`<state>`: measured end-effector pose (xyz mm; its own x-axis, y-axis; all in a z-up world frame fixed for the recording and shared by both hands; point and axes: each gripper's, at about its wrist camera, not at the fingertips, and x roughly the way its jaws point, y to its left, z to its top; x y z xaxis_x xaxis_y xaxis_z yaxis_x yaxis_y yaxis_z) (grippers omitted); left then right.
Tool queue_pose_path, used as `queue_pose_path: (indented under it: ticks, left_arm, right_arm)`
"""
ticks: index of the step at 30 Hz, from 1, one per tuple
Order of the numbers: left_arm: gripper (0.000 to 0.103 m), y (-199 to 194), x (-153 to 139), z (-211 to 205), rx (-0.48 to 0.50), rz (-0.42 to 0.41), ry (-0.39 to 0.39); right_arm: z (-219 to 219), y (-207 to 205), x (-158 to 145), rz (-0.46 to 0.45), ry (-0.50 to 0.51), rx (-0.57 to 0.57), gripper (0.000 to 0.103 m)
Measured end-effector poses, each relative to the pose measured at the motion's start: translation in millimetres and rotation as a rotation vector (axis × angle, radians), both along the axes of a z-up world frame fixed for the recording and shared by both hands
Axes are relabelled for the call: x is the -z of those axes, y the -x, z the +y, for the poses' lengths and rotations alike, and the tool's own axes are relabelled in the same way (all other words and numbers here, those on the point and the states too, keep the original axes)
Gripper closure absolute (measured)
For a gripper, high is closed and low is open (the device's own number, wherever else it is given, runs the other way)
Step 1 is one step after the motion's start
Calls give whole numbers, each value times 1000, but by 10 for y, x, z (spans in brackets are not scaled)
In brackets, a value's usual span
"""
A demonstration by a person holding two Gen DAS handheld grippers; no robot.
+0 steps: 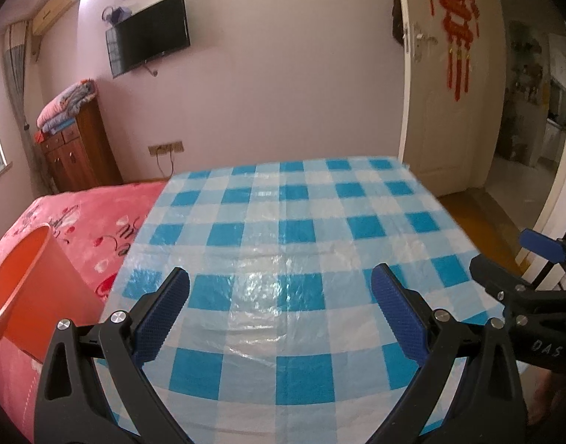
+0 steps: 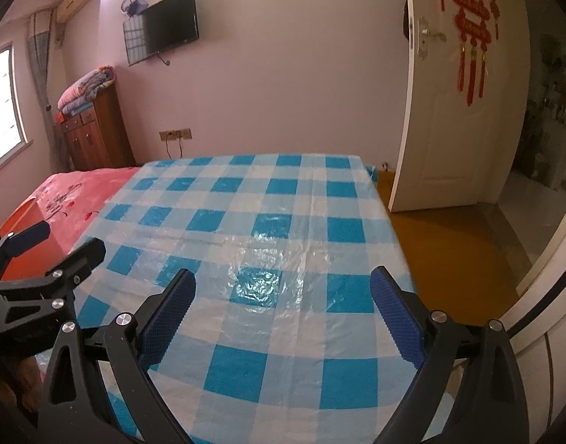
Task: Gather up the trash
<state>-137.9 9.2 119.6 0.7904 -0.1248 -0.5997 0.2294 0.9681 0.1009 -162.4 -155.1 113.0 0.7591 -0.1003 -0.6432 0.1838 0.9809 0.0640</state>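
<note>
An orange plastic bin (image 1: 31,288) stands at the left of the table, against the pink bed; only a sliver of it (image 2: 27,255) shows in the right wrist view. The table (image 1: 283,222) is covered by a blue-and-white checked plastic cloth (image 2: 260,222). No trash item shows on it. My left gripper (image 1: 279,303) is open and empty above the table's near part. My right gripper (image 2: 283,307) is open and empty too. Each gripper shows at the edge of the other's view: the right one (image 1: 519,259), the left one (image 2: 50,248).
A pink bed (image 1: 79,229) lies left of the table. A wooden cabinet (image 1: 79,148) with folded quilts stands at the back left. A TV (image 1: 150,37) hangs on the far wall. A white door (image 1: 445,92) stands open at the right, with wooden floor (image 2: 445,240) beside the table.
</note>
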Motion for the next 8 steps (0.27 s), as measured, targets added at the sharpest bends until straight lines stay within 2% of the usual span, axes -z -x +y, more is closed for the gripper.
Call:
queue_pose_path:
  ticks: [8]
  left_arm:
    - [4,-521,616,-59,-80,137,-50]
  right_arm:
    - [-89,-516,542,132,-38,6,9]
